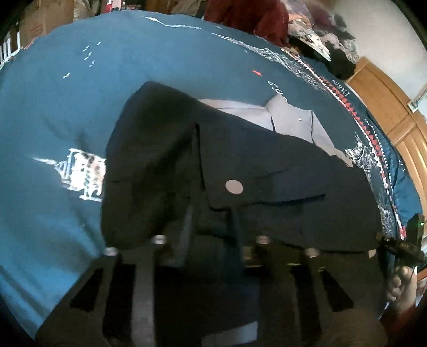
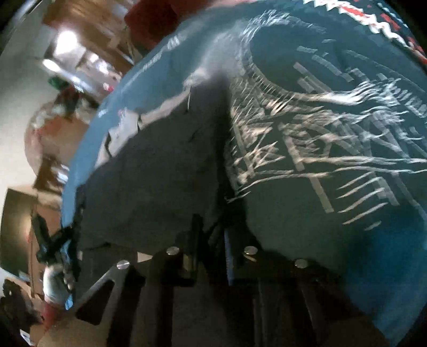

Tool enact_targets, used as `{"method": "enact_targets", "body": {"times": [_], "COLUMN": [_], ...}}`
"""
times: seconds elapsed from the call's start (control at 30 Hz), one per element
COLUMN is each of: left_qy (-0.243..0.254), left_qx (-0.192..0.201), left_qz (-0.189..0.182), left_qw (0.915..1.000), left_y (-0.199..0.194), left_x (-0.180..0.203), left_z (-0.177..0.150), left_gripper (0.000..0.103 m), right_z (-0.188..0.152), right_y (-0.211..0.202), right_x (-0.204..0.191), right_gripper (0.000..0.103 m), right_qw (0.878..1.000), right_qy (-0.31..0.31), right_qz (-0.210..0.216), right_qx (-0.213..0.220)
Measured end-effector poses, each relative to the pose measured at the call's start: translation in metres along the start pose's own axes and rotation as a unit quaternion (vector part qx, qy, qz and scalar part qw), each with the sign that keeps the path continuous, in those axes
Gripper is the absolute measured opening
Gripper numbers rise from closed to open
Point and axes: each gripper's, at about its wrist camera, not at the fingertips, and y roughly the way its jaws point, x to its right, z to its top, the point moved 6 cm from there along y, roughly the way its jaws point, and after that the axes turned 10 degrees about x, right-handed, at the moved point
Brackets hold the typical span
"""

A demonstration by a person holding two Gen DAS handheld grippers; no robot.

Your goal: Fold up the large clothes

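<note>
Both tongs, left and right, pinch the dark garment's near edge.

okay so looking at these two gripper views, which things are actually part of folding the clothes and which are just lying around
Part of the job:
dark garment, with its grey lining showing
left gripper
right gripper
blue printed bedspread underneath, as work surface

Lying about:
red cloth
pile of clothes
wooden cabinet

Dim, fisheye-warped — right view motion-blurred
</note>
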Motion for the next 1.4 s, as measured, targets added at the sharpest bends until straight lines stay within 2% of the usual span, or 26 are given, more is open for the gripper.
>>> {"method": "enact_targets", "body": {"times": [0.03,0.07,0.13,0.17,0.23,0.3,0.33,0.37,0.4,0.43,0.47,0.6,0.73,0.77,0.8,0.83,1.0,1.1,1.23,1.4], "left_qy": [-0.008,-0.006,0.002,-0.023,-0.046,-0.019,-0.008,-0.002,0.007,0.019,0.020,-0.013,-0.100,-0.105,-0.106,-0.110,-0.121,-0.124,-0.123,-0.140], "left_qx": [0.001,0.004,-0.008,-0.010,-0.006,0.007,0.017,0.021,0.022,0.011,0.002,-0.028,-0.022,-0.019,-0.016,-0.014,-0.018,-0.028,-0.044,-0.061], "left_qz": [-0.011,-0.013,0.003,-0.007,-0.010,0.008,-0.006,-0.014,-0.019,-0.024,-0.028,-0.030,-0.051,-0.051,-0.050,-0.053,-0.070,-0.071,-0.080,-0.115], "left_qw": [0.9999,0.9999,1.0000,0.9997,0.9989,0.9998,0.9998,0.9997,0.9996,0.9995,0.9994,0.9991,0.9934,0.9930,0.9929,0.9924,0.9901,0.9893,0.9882,0.9815], "left_y": [-0.006,-0.013,-0.009,-0.004,-0.014,-0.035,-0.057,-0.069,-0.082,-0.103,-0.113,-0.159,-0.207,-0.215,-0.219,-0.227,-0.237,-0.236,-0.245,-0.254], "left_x": [0.002,0.003,-0.006,-0.018,-0.026,-0.020,-0.015,-0.011,-0.010,-0.013,-0.016,-0.048,-0.080,-0.081,-0.080,-0.083,-0.081,-0.078,-0.076,-0.071], "left_z": [-0.003,-0.010,-0.026,-0.033,-0.027,-0.024,-0.024,-0.023,-0.027,-0.038,-0.047,-0.089,-0.134,-0.140,-0.143,-0.151,-0.164,-0.171,-0.182,-0.202], "left_gripper": [0.007,0.007,0.007,0.000,0.000,0.004,0.015,0.036,0.047,0.062,0.063,0.062,0.062,0.062,0.062,0.062,0.063,0.063,0.063,0.073], "right_z": [0.003,0.006,0.002,0.001,0.002,0.011,0.014,0.016,0.016,0.014,0.008,-0.041,-0.120,-0.139,-0.157,-0.176,-0.253,-0.268,-0.269,-0.271], "right_y": [-0.005,-0.007,0.003,0.009,0.009,-0.009,-0.020,-0.029,-0.040,-0.048,-0.057,-0.112,-0.162,-0.171,-0.178,-0.184,-0.174,-0.157,-0.136,-0.126], "right_x": [0.004,0.008,0.017,0.020,0.018,0.008,0.001,-0.004,-0.007,-0.008,-0.008,0.011,0.037,0.042,0.048,0.052,0.064,0.065,0.064,0.055], "right_gripper": [0.014,0.014,0.014,0.014,0.015,0.025,0.025,0.025,0.028,0.038,0.045,0.045,0.046,0.047,0.048,0.055,0.059,0.059,0.063,0.063], "right_qw": [1.000,1.000,1.000,1.000,1.000,1.000,0.999,0.999,0.999,0.999,0.999,0.997,0.991,0.990,0.988,0.986,0.974,0.970,0.971,0.967], "right_qy": [0.004,0.008,0.013,0.011,0.007,-0.020,-0.034,-0.040,-0.043,-0.044,-0.044,-0.031,-0.012,-0.003,0.010,0.028,0.035,0.040,0.049,0.037], "right_qz": [0.003,0.004,0.009,0.009,0.009,-0.007,-0.006,0.001,0.010,0.017,0.027,0.045,0.037,0.038,0.040,0.046,0.027,0.021,0.022,0.043], "right_qx": [0.008,0.010,-0.011,-0.019,-0.024,-0.001,0.011,0.018,0.019,0.011,-0.003,-0.061,-0.127,-0.139,-0.149,-0.161,-0.224,-0.237,-0.234,-0.250]}}
